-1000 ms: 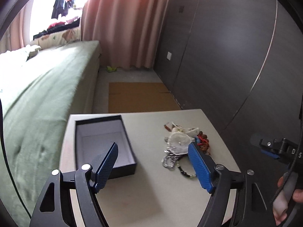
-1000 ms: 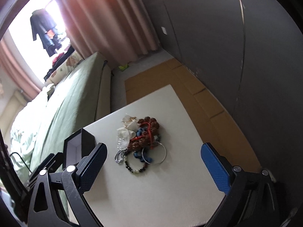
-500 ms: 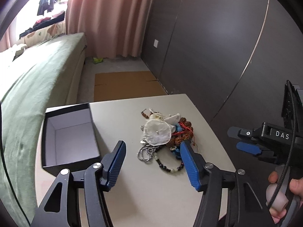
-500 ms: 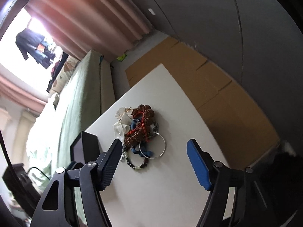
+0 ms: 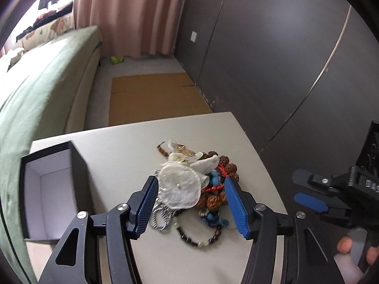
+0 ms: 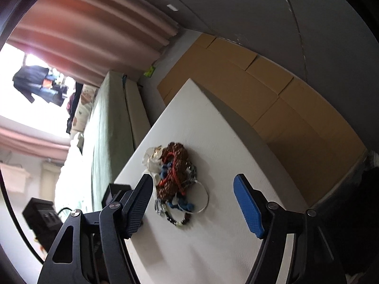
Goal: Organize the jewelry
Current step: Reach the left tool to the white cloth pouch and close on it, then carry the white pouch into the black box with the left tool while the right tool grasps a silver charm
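Observation:
A tangled pile of jewelry lies on the white table: a white sheer pouch, brown bead strings, a red cord, blue beads, a silver chain and a dark bead bracelet. My left gripper is open, its blue fingers either side of the pouch, just above the pile. An open black box with a white inside stands at the table's left. My right gripper is open and empty above the pile, with a silver bangle between its fingers.
A green-covered bed runs along the table's left side. Flat cardboard lies on the floor beyond the table. A dark panelled wall stands to the right, pink curtains at the back. The right gripper's body shows at the table's right edge.
My left gripper has moved right and down from the box toward the pile and now straddles the pouch. My right gripper has tilted and drawn closer to the pile.

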{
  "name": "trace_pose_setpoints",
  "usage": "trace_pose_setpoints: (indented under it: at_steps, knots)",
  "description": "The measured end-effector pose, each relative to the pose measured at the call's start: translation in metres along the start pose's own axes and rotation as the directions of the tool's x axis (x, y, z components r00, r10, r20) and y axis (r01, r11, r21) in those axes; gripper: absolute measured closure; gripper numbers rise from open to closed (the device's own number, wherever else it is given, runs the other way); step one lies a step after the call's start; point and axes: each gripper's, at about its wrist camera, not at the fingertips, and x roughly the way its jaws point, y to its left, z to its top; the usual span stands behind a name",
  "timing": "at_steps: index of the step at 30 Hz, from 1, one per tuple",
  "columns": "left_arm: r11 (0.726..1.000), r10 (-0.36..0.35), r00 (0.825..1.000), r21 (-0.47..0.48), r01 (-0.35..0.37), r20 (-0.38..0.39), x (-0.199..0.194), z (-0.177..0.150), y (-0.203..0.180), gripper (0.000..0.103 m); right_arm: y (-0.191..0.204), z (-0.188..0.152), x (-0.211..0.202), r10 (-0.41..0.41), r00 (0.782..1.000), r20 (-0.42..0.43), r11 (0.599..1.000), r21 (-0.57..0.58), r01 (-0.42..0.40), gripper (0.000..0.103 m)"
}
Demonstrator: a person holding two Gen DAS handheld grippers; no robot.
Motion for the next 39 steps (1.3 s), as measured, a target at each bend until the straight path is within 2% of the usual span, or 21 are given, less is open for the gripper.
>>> trace_pose_setpoints:
  at_steps: [8,11,13,14,16,24,29,33,35,39]
  knots:
    - [0.997,0.020,0.996,-0.078,-0.027,-0.087,0.042,0.006,0.009,0.051,-0.005,0.009,0.005,0.031,0.999,-0.009,0.997,0.066,-0.031,0.031]
    - [0.994,0.002,0.995,-0.113,-0.013,-0.100,0.049,0.005,0.015,0.064,0.000,0.009,0.007,0.035,0.999,-0.012,0.998,0.053,-0.034,0.031]
    - [0.993,0.000,0.995,-0.118,-0.012,-0.099,0.049,0.003,0.016,0.094,0.003,0.008,0.010,0.030,0.999,-0.017,0.999,0.043,-0.029,0.031]
    - [0.992,0.005,0.995,-0.122,-0.017,-0.096,0.046,0.000,0.018,0.099,0.003,0.008,0.009,0.030,0.999,-0.020,0.999,0.041,-0.029,0.031]
    - [0.991,0.001,0.997,-0.134,-0.010,-0.071,0.036,-0.004,0.022,0.102,0.005,0.006,0.013,0.024,0.999,-0.031,0.999,0.030,-0.023,0.031]
    - [0.987,-0.041,0.999,-0.154,0.043,0.021,-0.016,-0.018,0.040,0.103,0.025,-0.003,0.023,0.032,0.998,-0.049,0.999,-0.032,-0.033,0.031]
    - [0.976,-0.086,0.993,-0.195,0.100,0.075,-0.042,-0.022,0.056,0.103,0.033,-0.011,0.032,0.029,0.998,-0.059,0.999,-0.045,-0.032,0.031]
    - [0.968,-0.096,0.989,-0.219,0.118,0.112,-0.061,-0.021,0.073,0.103,0.048,-0.020,0.044,0.017,0.997,-0.077,0.995,-0.093,-0.024,0.031]
    - [0.964,-0.095,0.987,-0.237,0.123,0.127,-0.069,-0.019,0.083,0.103,0.057,-0.023,0.051,0.008,0.996,-0.084,0.992,-0.127,-0.019,0.035]
    - [0.954,-0.091,0.982,-0.268,0.134,0.165,-0.086,-0.015,0.103,0.103,0.074,-0.034,0.068,0.002,0.992,-0.126,0.981,-0.192,-0.026,0.055]
